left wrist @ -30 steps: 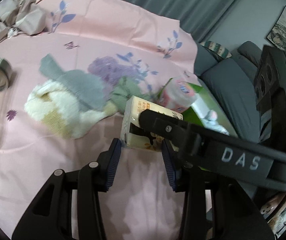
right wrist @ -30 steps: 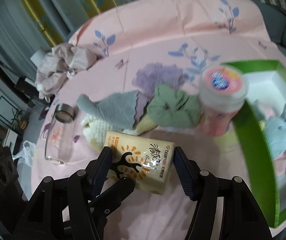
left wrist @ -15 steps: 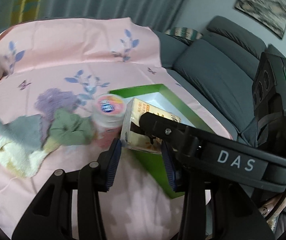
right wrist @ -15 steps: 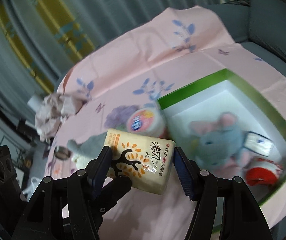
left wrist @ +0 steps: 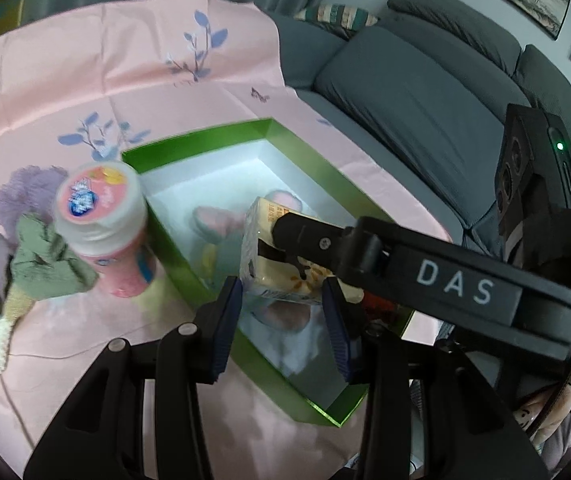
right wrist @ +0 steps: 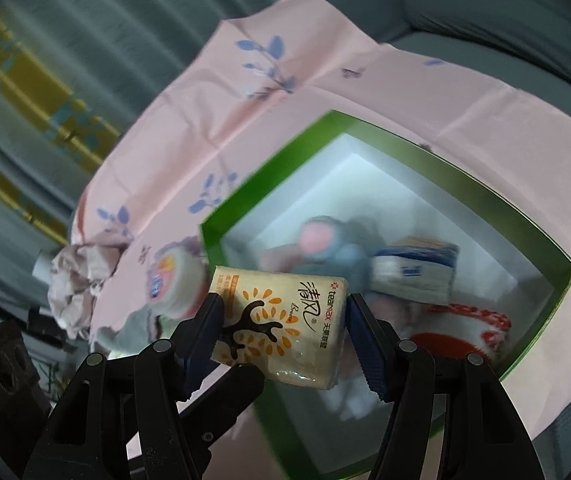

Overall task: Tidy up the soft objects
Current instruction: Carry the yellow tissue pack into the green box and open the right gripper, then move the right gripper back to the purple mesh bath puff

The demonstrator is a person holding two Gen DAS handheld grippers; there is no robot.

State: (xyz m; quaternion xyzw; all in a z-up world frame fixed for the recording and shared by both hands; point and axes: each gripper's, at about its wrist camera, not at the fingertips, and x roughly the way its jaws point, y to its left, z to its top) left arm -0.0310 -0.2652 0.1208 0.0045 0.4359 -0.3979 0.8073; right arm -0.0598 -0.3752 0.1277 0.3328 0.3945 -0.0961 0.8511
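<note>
Right gripper (right wrist: 285, 330) pinched the yellow tissue pack (right wrist: 281, 320) between its pads, held above the green box (right wrist: 465, 182) on the pink cloth (right wrist: 189, 120). Left gripper (left wrist: 281, 318) jaws stood apart, nothing between. Plush toy (right wrist: 337, 252) lay inside the box.

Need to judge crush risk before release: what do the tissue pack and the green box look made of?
Tissue pack: soft paper in thin glossy plastic film, judging by the printed wrap's sheen and wrinkles. Green box: probably stiff cardboard, with thin straight walls, a satin green outside and a matte white lining.
</note>
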